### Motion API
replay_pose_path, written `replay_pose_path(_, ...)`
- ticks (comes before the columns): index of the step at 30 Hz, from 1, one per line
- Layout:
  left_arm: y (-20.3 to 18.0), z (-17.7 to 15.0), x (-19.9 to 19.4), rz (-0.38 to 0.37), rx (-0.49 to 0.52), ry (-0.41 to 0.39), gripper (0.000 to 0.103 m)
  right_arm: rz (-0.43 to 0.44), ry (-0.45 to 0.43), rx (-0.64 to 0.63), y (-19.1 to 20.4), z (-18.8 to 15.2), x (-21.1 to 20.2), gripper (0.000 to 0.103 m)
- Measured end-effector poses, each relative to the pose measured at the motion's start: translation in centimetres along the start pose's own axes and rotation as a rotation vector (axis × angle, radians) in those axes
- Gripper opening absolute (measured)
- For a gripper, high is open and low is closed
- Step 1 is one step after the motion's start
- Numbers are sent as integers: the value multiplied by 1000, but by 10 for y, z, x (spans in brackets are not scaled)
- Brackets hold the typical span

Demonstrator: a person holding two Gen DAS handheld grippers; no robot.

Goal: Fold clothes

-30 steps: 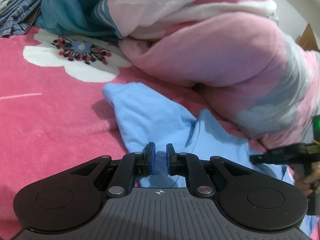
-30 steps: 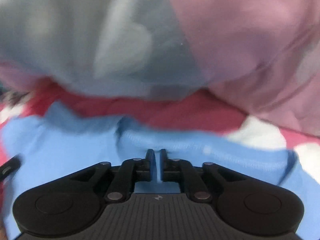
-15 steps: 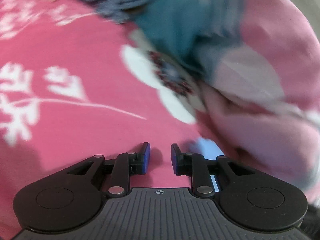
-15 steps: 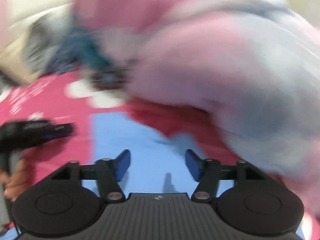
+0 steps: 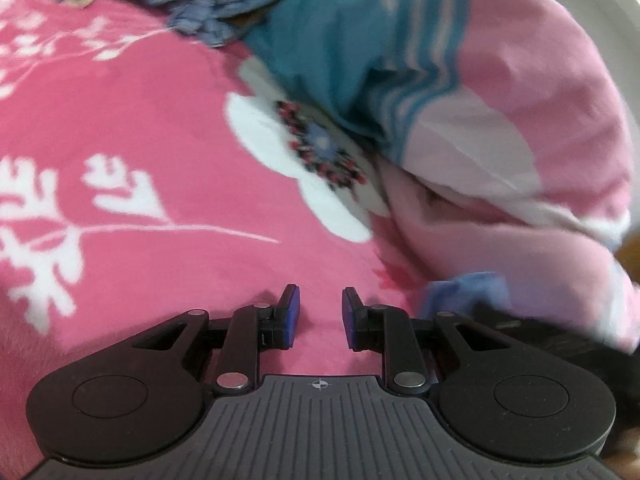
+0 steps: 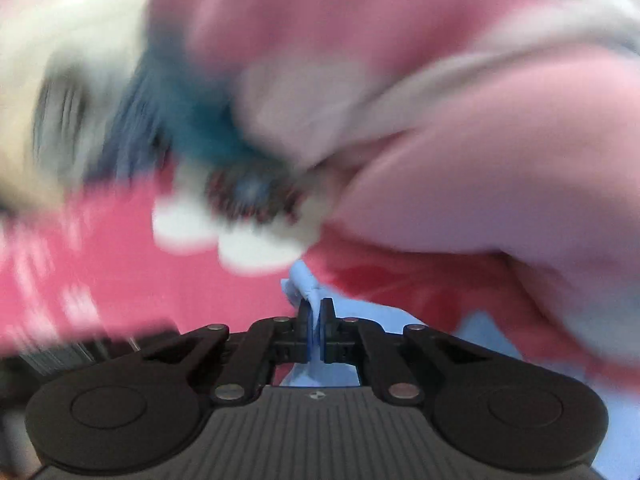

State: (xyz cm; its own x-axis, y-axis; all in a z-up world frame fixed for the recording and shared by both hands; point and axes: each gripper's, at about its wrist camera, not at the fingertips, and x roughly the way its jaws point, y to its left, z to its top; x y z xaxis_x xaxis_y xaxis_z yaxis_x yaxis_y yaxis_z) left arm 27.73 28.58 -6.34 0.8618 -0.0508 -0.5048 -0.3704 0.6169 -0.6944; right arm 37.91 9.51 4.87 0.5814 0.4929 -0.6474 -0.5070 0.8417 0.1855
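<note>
The right gripper point(image 6: 316, 322) was clamped on a corner of the light-blue garment point(image 6: 384, 316), which trailed rightward over the pink floral blanket point(image 5: 160, 128). The left gripper point(image 5: 316, 316) stood parted, empty, just left of it.

No text, number, brand or label can be read in either view. The only sign is a small white mark, a circle with a cross through it, printed on the grey ribbed body of the left gripper point(image 5: 316, 316), at the middle of its front edge. The same kind of mark stands at the same place on the grey body of the right gripper point(image 6: 316, 320), but there it is blurred and its shape is hard to tell. The pink blanket point(image 5: 140, 248) carries only white flower and branch patterns, no letters. The right wrist view is too blurred to show any writing on the fabrics.
</note>
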Motion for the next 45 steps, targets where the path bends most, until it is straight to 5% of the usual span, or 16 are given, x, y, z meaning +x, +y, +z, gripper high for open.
replay_pose_path(4,-20,-8,0,-71,132,34,22,73,-51,489,-78,-34,-60,9)
replay_pose_path(7,-39,-20,3,-120,242,97,22,20,-58,454,-84,-47,-70,41)
replay_pose_path(17,-77,-67,21,-145,509,252,22,-169,-78,279,-98,-86,-102,41)
replay_pose_path(22,-78,-74,28,-121,549,273,22,-156,-31,-401,-14,-84,-64,39)
replay_pose_path(25,-79,-74,28,-126,566,277,22,-174,33,-623,0,-98,-35,36)
replay_pose_path(26,-79,-75,29,-126,571,283,22,-182,60,-645,-3,-100,-28,33)
replay_pose_path(27,-79,-76,29,-124,577,286,22,-189,88,-662,-7,-101,-22,13)
replay_pose_path(28,-79,-78,29,-121,585,286,22,-188,95,-627,-15,-99,-20,3)
replay_pose_path(31,-81,-80,29,-119,606,284,22,-147,7,-395,-44,-84,-33,2)
replay_pose_path(35,-81,-81,29,-121,609,285,22,77,-192,306,-128,-84,-65,2)
replay_pose_path(38,-81,-80,28,-123,609,282,22,266,-183,937,-207,-132,-44,3)
replay_pose_path(40,-82,-79,27,-127,607,274,22,286,-159,1211,-235,-168,-35,4)
replay_pose_path(45,-87,-78,20,-181,626,225,22,254,-197,1271,-243,-190,-51,5)
